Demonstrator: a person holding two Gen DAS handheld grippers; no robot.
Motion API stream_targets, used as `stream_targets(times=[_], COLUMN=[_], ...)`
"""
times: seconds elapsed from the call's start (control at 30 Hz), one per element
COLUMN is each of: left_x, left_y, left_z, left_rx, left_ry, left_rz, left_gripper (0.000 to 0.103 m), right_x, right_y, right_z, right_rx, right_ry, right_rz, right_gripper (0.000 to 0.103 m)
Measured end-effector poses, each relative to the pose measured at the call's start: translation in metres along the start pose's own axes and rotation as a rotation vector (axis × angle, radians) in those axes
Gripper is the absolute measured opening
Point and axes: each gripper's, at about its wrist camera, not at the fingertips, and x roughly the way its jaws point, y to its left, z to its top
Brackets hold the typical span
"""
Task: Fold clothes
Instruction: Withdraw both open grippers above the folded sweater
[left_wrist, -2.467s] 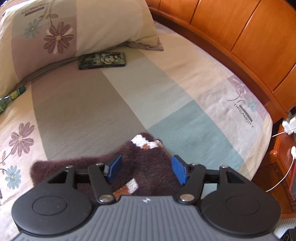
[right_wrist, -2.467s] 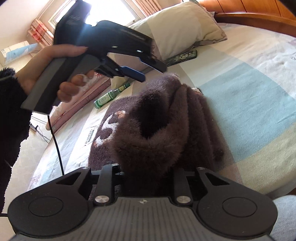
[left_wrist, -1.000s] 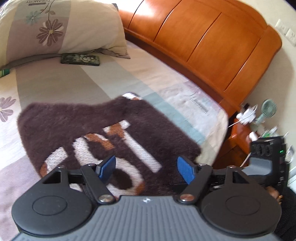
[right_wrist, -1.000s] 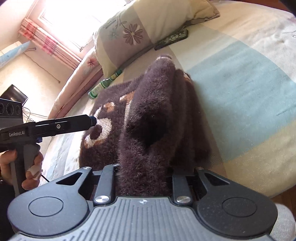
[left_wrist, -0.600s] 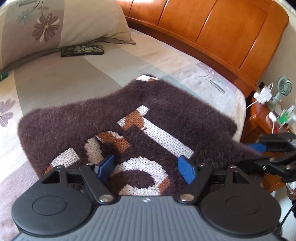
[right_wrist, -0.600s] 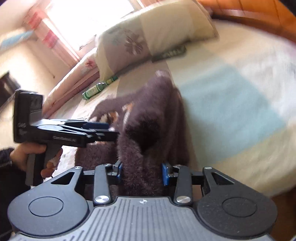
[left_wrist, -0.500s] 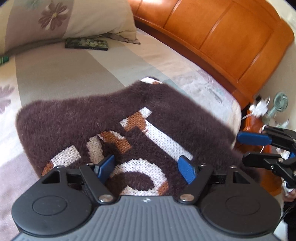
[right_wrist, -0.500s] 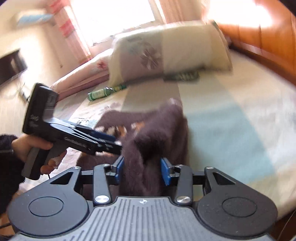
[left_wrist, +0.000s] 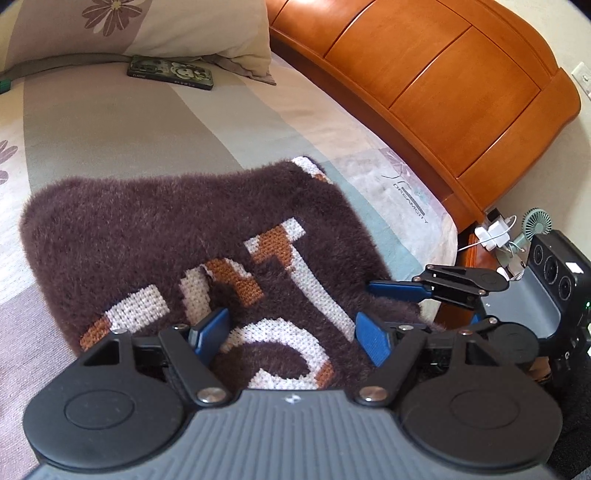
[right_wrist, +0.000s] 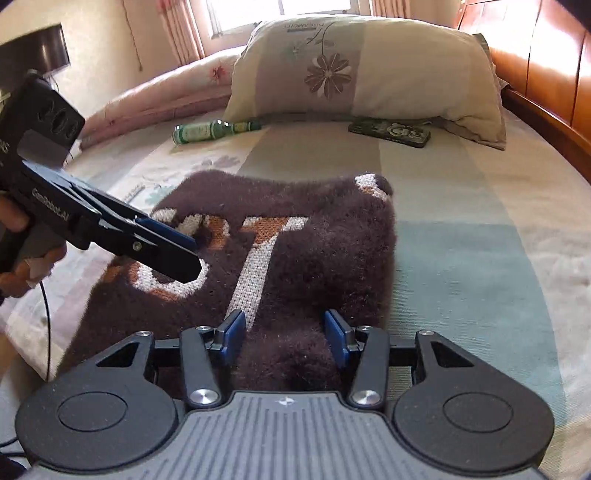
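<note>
A fuzzy dark-brown knitted sweater with white and orange lettering (right_wrist: 280, 243) is spread on the pastel patchwork bed (right_wrist: 461, 258), filling the frame's centre. The right tool (right_wrist: 284, 336) is held released astride its bunched near edge; the left tool (left_wrist: 291, 332), also released, is poised over the lettering at centre-left.

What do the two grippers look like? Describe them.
Both are black plastic pistol-grip tools with blue finger pads. The left gripper carries white "GenRobot.AI" lettering, a grey handle and a trailing black cable. The right gripper has a boxy grey-and-black body with round lenses.
</note>
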Motion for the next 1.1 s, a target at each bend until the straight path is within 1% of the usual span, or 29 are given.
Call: stream_targets(times=[0.13,0.2,0.23,0.37,0.5,0.73,0.77,0.8,0.9,1.0,1.07,1.1], left_x=[-0.002,-0.006,-0.008,-0.01,-0.011,-0.014,-0.016,-0.017,-0.021,-0.035,-0.05,-0.057], left_y=[0.001,-0.002,-0.004,-0.007,-0.009,-0.014,-0.015,-0.017,-0.02,-0.025,-0.029,-0.032], left_z=[0.0,-0.001,-0.003,-0.015,-0.026,-0.046,-0.047,-0.047,-0.049,-0.052,-0.055,-0.057], left_rx=[0.002,0.001,-0.001,-0.025,-0.048,-0.087,-0.087,-0.087,-0.089,-0.117,-0.105,-0.087], left_ry=[-0.001,-0.008,-0.01,-0.006,-0.003,0.003,0.001,0.0,-0.003,-0.038,-0.078,-0.099], left_rz=[-0.004,0.009,0.011,-0.015,-0.041,-0.078,-0.069,-0.059,-0.031,-0.017,0.013,0.044], left_gripper=[0.076,0.076,0.074,0.075,0.079,0.076,0.074,0.07,0.069,0.07,0.075,0.078], right_x=[0.0,0.0,-0.001,0.001,0.001,-0.001,0.0,0.0,-0.001,-0.008,-0.023,-0.031], right_y=[0.006,0.008,0.009,0.006,0.005,0.003,0.003,0.003,0.004,0.012,0.023,0.029], right_z=[0.004,0.006,0.006,0.006,0.005,0.001,0.0,-0.001,-0.002,-0.001,-0.001,0.0], right_rx=[-0.008,-0.013,-0.012,0.004,0.015,0.013,0.012,0.015,0.022,0.008,-0.008,-0.016], right_ry=[0.009,0.008,0.007,-0.001,-0.008,-0.024,-0.028,-0.032,-0.041,-0.051,-0.07,-0.079], right_rz=[-0.015,-0.019,-0.019,-0.015,-0.006,0.0,-0.002,-0.001,-0.003,-0.018,-0.025,-0.028], right_gripper=[0.053,0.053,0.053,0.053,0.053,0.053,0.053,0.053,0.053,0.053,0.055,0.056])
